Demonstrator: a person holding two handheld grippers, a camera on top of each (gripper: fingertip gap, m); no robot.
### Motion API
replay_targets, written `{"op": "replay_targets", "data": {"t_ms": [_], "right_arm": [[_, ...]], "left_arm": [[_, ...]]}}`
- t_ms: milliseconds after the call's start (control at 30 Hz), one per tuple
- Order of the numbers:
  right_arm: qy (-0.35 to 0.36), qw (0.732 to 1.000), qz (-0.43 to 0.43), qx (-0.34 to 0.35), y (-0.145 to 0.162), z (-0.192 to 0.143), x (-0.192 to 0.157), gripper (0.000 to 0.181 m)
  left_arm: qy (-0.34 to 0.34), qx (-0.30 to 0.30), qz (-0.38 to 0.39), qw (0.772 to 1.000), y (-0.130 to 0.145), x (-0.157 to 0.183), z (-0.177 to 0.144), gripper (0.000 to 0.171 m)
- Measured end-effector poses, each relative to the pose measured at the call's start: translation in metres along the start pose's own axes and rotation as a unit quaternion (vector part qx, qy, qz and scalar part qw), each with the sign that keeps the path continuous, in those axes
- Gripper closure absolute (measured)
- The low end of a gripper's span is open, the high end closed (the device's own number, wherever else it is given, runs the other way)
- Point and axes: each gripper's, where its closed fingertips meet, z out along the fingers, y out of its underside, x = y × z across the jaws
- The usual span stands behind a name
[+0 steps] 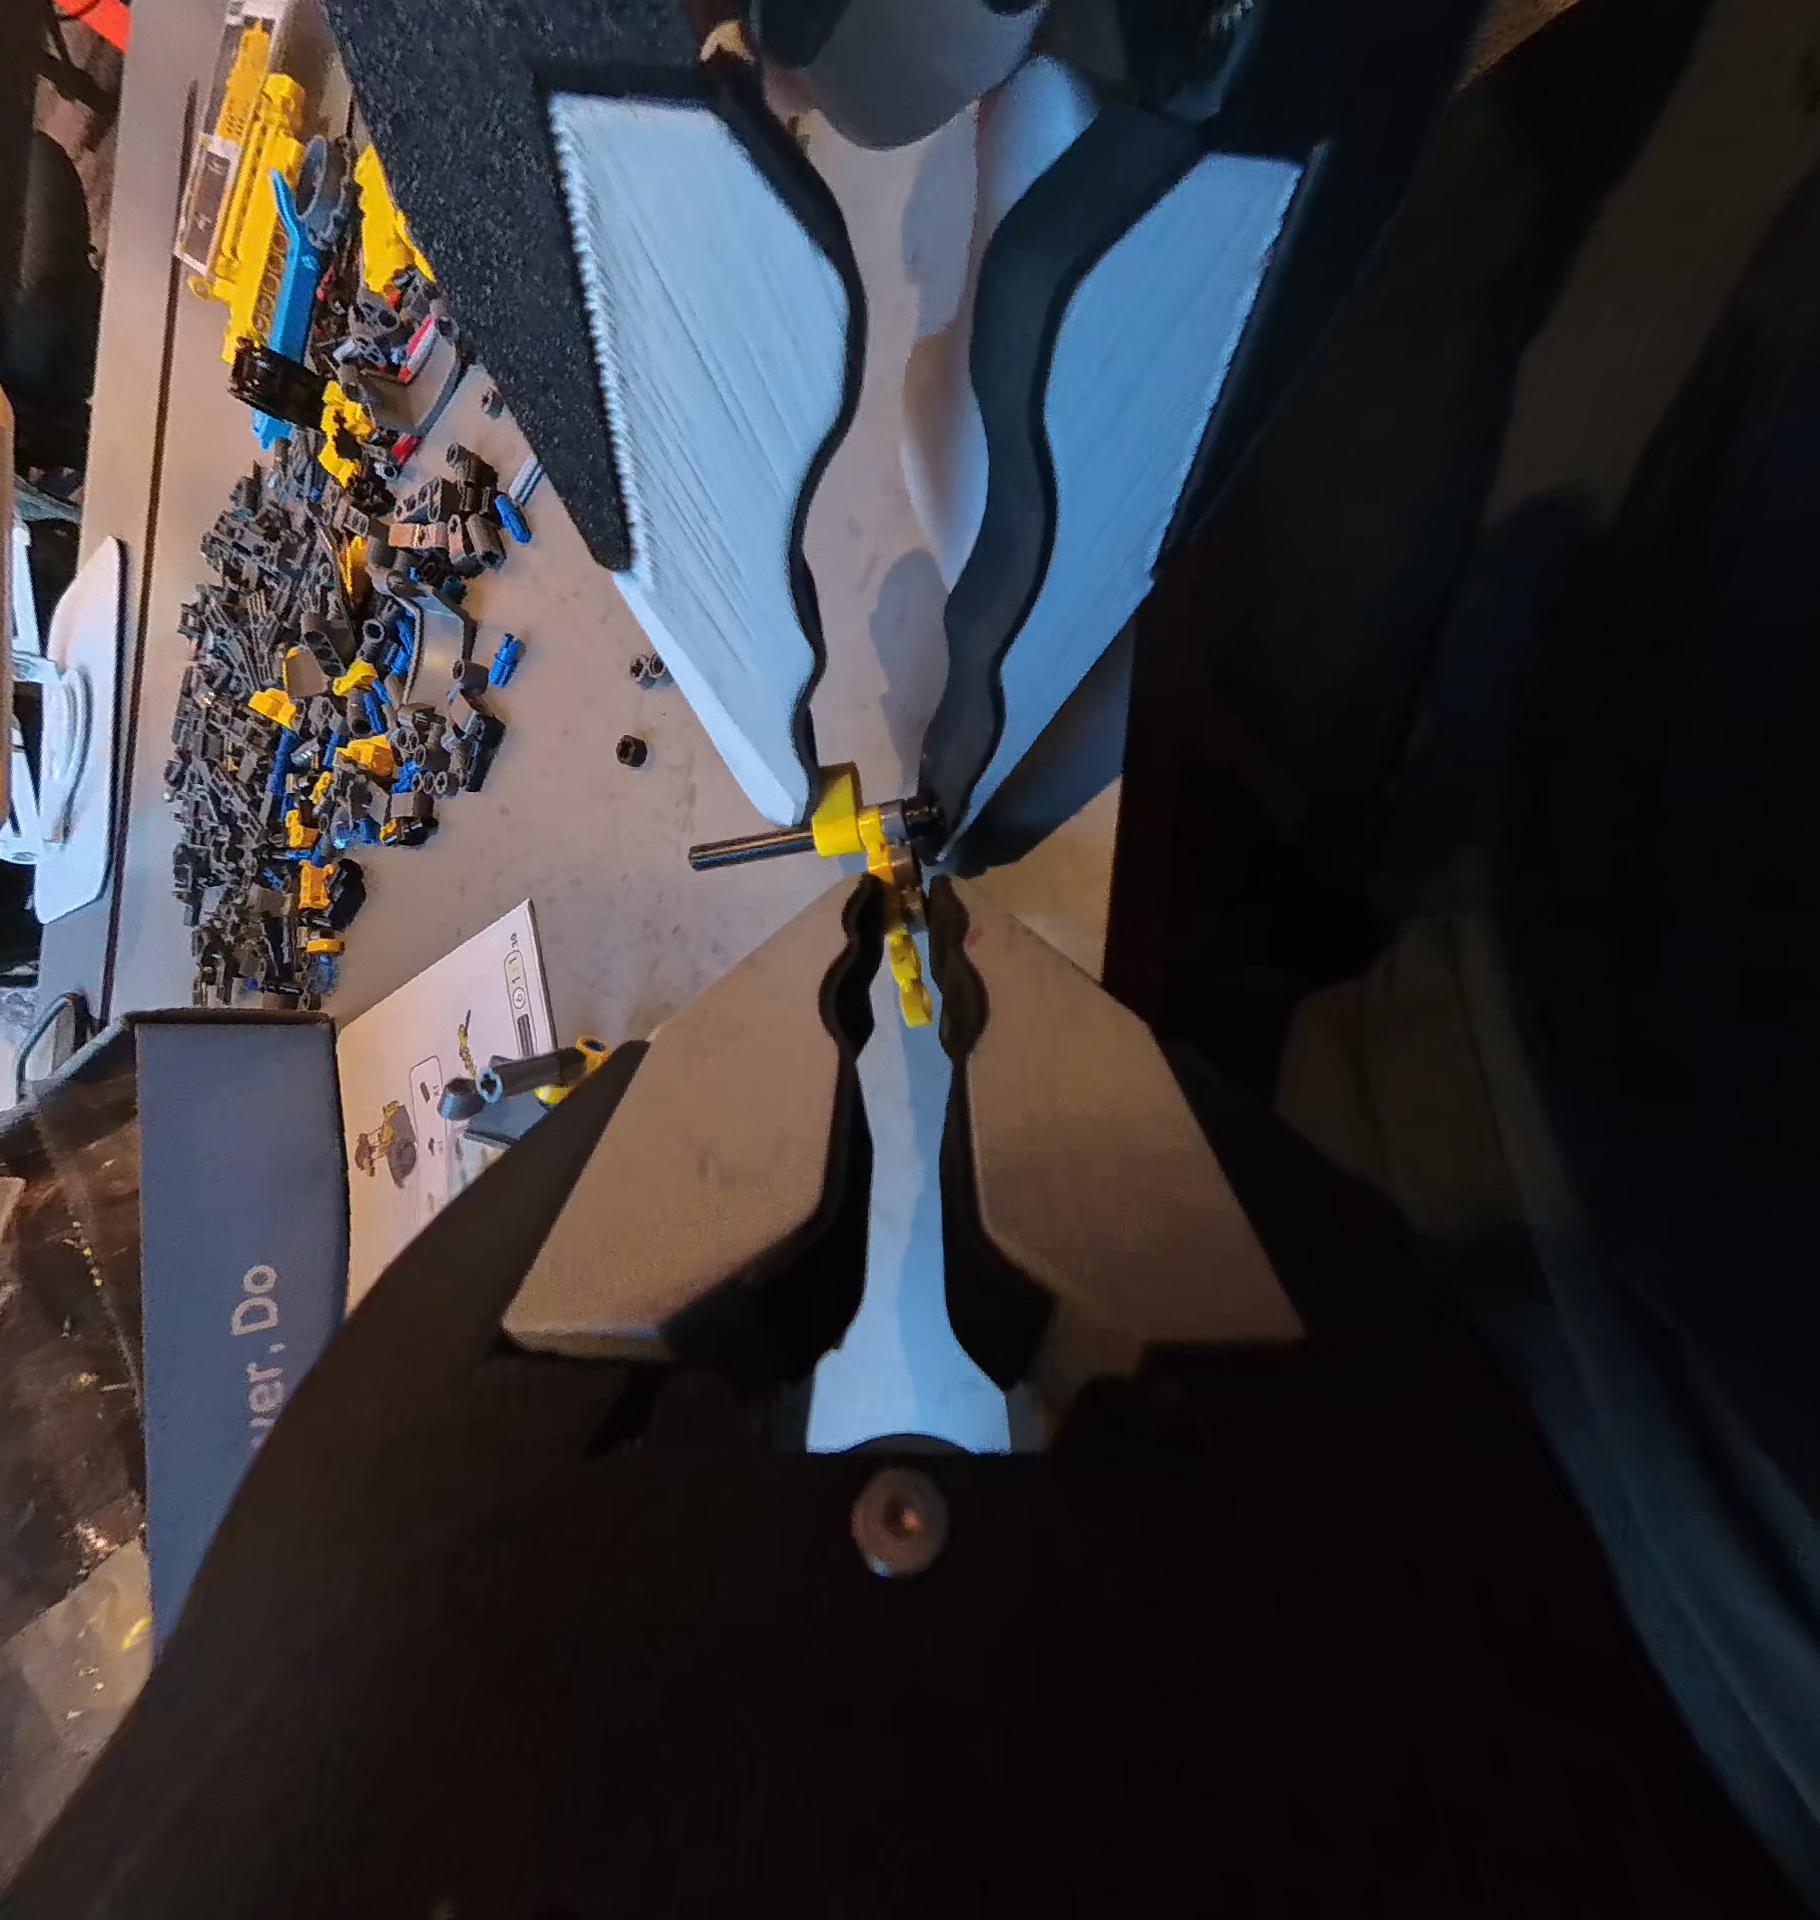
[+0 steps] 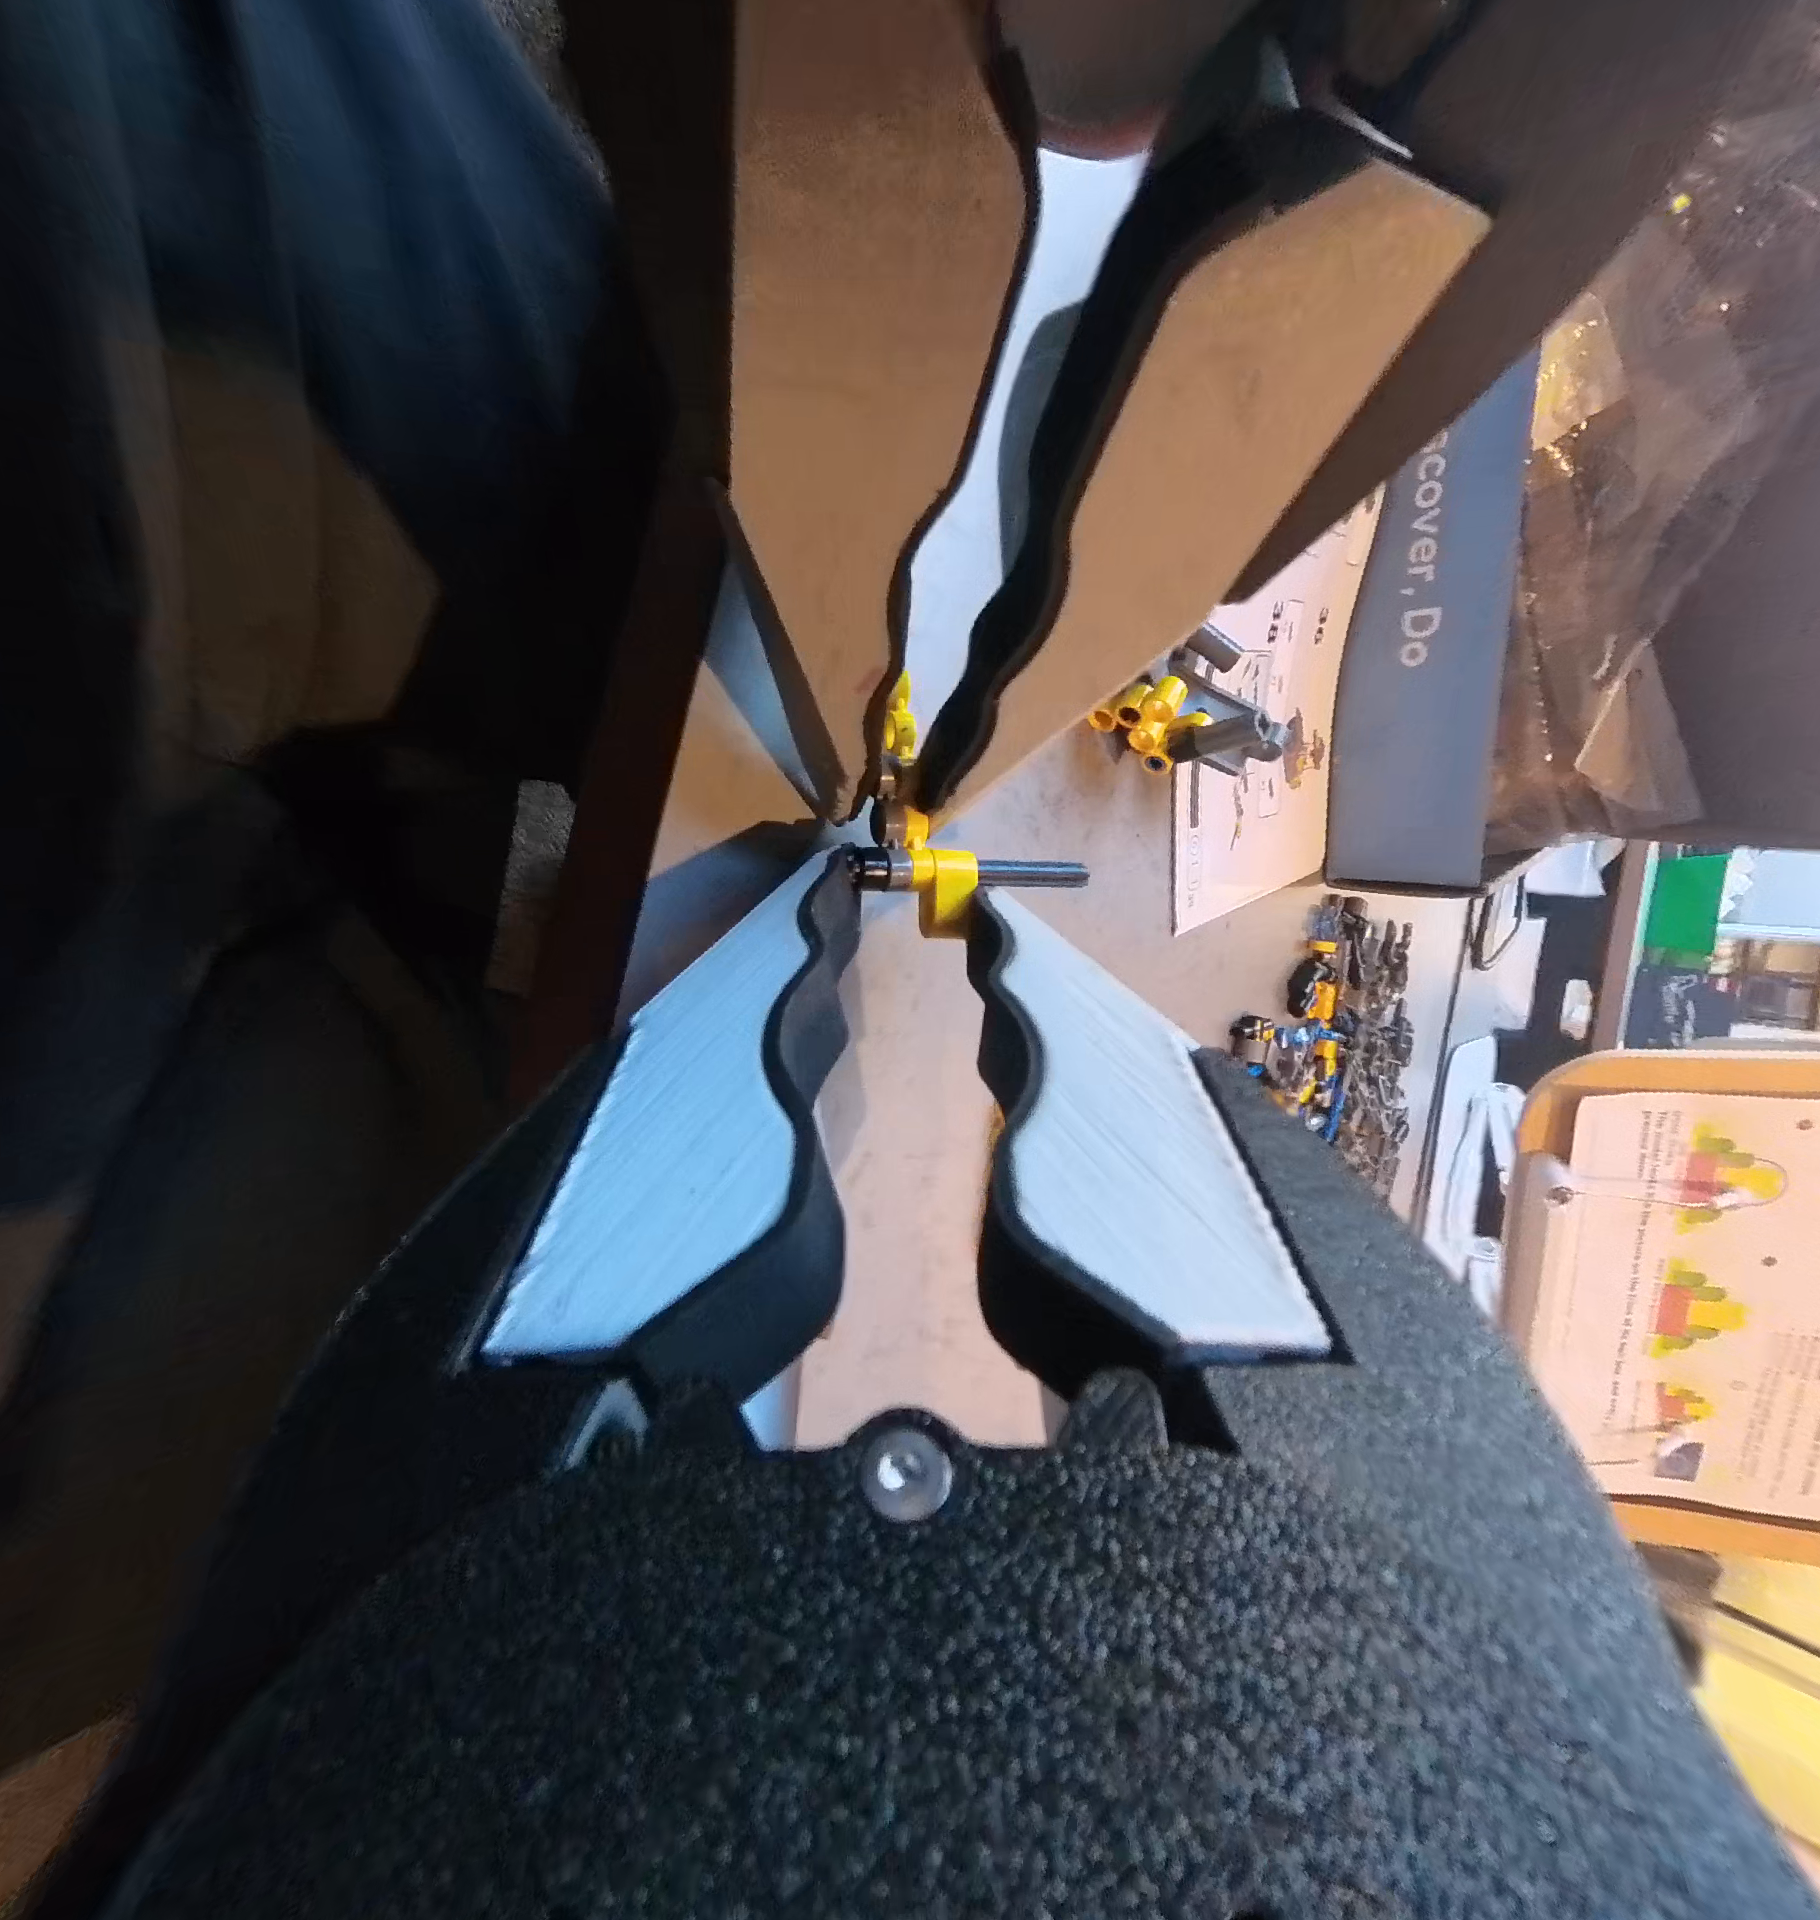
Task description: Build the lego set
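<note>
Alignment matters most: keep both tools steady and coaxial. Left tool [image 1: 901, 935], its tan fingers with wavy black rubber pads, clenches a small yellow connector piece [image 1: 908, 961]. Right tool [image 2: 911, 888], ribbed white fingers, grips a yellow bush on a dark smooth axle [image 2: 973, 876], above the pale counter [image 1: 594, 748].

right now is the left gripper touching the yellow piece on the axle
Touching. The left wrist view shows the left gripper pinching the yellow connector that joins the dark axle; the right wrist view agrees.
</note>
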Motion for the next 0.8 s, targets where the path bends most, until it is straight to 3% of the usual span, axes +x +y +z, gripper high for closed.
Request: {"op": "replay_targets", "data": {"t_ms": [167,367,467,600,700,800], "right_arm": [[-0.053,0.985,0.165,0.005,0.004,0.005,0.009,0.155],[-0.026,0.952,0.296,0.073,0.009,-0.007,0.029,0.145],[-0.058,0.926,0.356,0.109,0.005,-0.012,0.036,0.143],[-0.101,0.924,0.359,0.090,0.012,-0.001,0.033,0.141],[-0.187,0.910,0.354,0.107,-0.001,0.002,0.016,0.151],[-0.187,0.908,0.356,0.116,-0.007,0.005,0.018,0.155]], "left_arm": [[-0.001,0.018,-0.012,1.000,0.000,-0.015,-0.001,0.165],[-0.157,-0.007,0.141,0.977,0.012,-0.047,-0.002,0.164],[-0.206,-0.003,0.196,0.959,0.012,-0.051,-0.005,0.164],[-0.211,0.002,0.241,0.947,0.010,-0.043,-0.003,0.164],[-0.217,-0.003,0.275,0.937,0.009,-0.037,-0.001,0.164],[-0.226,-0.008,0.287,0.931,0.009,-0.035,0.000,0.164]]}}
